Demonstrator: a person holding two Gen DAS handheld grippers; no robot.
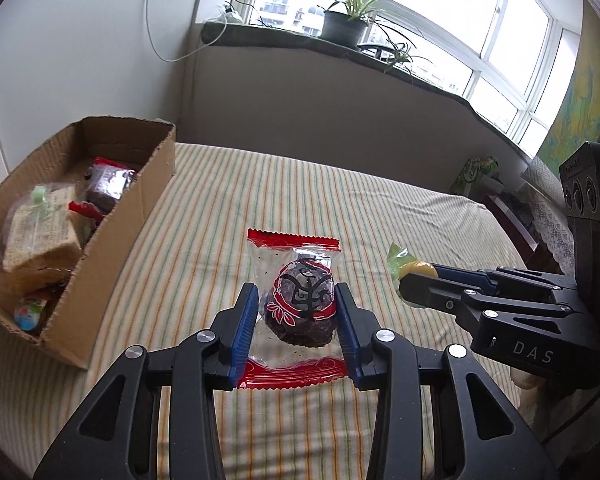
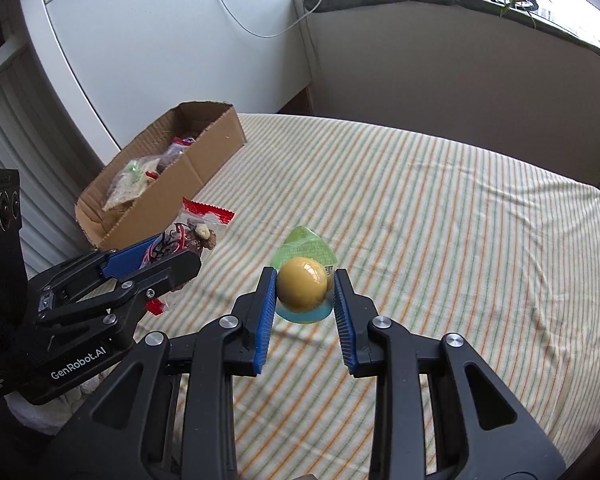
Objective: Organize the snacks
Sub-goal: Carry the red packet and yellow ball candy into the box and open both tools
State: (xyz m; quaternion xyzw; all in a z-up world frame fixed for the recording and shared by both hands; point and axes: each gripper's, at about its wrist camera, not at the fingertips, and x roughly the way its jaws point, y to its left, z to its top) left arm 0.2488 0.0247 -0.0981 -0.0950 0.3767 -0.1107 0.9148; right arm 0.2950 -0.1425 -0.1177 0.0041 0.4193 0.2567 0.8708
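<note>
Box [image 1: 112,216] lay far-left of both loads; left gripper [image 1: 296,312], clamped on cake [image 1: 300,308], was nearer than right gripper [image 2: 305,288], clamped on jelly [image 2: 302,284].

A dark, lumpy snack in a clear wrapper [image 1: 300,312] with red crimped ends and a black-and-red printed emblem is held off the striped bed, to the right of the cardboard box [image 1: 112,248]. A round yellow ball-shaped snack in a green-and-clear teardrop wrapper [image 2: 303,286] is also held off the bed, farther right of the box. The open brown box lies on the bed's left edge and holds several wrapped snacks [image 1: 40,236], some tan, some dark with red ends.
</note>
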